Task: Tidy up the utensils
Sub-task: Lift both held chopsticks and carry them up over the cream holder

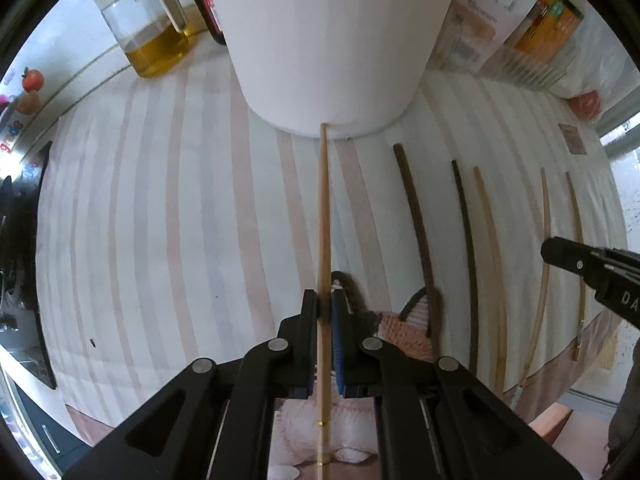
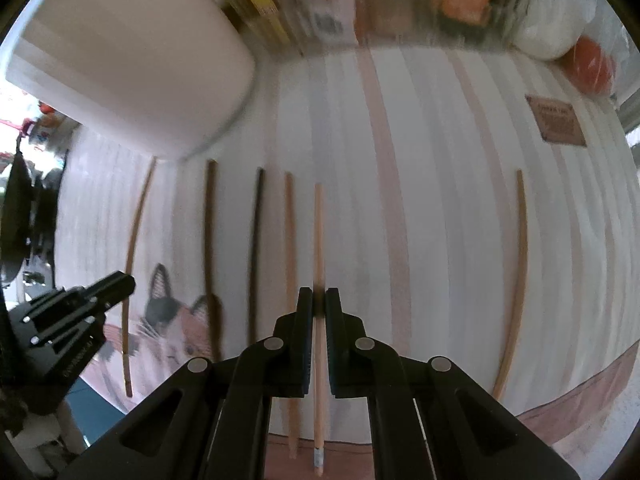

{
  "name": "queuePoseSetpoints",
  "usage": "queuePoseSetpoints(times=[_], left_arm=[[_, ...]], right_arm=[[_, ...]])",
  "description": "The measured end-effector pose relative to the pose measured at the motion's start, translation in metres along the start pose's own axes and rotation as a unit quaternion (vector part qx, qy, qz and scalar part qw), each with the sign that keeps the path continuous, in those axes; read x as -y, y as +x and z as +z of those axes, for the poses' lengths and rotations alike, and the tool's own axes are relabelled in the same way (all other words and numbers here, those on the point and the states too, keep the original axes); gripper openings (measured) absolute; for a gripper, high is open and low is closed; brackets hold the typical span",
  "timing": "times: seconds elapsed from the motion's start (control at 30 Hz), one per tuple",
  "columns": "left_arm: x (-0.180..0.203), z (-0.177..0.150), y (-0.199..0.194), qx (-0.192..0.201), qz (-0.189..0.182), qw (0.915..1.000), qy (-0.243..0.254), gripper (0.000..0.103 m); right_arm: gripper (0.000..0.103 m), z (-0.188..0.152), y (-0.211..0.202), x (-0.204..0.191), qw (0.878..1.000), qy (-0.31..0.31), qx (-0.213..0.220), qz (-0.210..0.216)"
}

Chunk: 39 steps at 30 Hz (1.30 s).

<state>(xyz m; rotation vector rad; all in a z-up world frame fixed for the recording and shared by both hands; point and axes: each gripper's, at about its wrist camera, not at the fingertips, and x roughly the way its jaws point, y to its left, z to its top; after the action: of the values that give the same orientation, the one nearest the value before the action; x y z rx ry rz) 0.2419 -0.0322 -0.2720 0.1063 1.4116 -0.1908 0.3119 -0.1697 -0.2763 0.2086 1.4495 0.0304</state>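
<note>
Two chopsticks are in hand, one per gripper, and none shows inside the white holder (image 1: 328, 40) yet, whose opening lies out of view; by my reading the sorting is at an early stage. The left gripper (image 1: 325, 308) has its fingers (image 1: 308, 320) closed narrow on a pale chopstick (image 1: 324, 220). That stick runs straight ahead along the fingers, its far tip touching or just short of the holder's base, its ringed butt end trailing back between the finger arms. Its long axis therefore points away from the camera, toward the holder.

The right gripper (image 2: 319, 308) likewise has its fingers (image 2: 305, 320) pinched on a pale stick (image 2: 318, 240), which also lies along the fingers, tip forward, grey-capped butt end behind. Whether it is lifted off the striped surface (image 2: 440, 200) or resting on it I cannot tell; the right view is blurred.

Left on the surface, as the right view shows: a pale stick (image 2: 290, 280) just left of those fingers, two dark ones (image 2: 254, 256) (image 2: 210, 260) further left, and one pale stick (image 2: 516, 280) well off to the right. All lie roughly parallel, tips toward the holder. So four loose sticks, plus the two held, remain to be stowed.
</note>
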Motion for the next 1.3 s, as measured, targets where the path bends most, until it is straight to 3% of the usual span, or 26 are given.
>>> queuePoseSetpoints(times=[0.17, 0.43, 0.67, 1.3], left_arm=[[-0.012, -0.004, -0.024, 0.021, -0.004, 0.9998, -0.005, 0.004], [-0.05, -0.003, -0.043, 0.042, -0.01, 0.9987, -0.028, 0.004], [-0.068, -0.001, -0.074, 0.076, -0.012, 0.9956, -0.053, 0.004], [-0.099, 0.023, -0.187, 0.222, -0.003, 0.9713, -0.084, 0.004]], right_arm=[[0.006, 0.006, -0.016, -0.008, 1.0, -0.009, 0.024, 0.017], [0.006, 0.007, -0.035, 0.017, 0.998, -0.025, 0.048, 0.037], [0.006, 0.016, -0.047, 0.0, 0.995, -0.039, 0.071, 0.061], [0.006, 0.033, -0.152, -0.044, 0.973, -0.07, 0.187, 0.113]])
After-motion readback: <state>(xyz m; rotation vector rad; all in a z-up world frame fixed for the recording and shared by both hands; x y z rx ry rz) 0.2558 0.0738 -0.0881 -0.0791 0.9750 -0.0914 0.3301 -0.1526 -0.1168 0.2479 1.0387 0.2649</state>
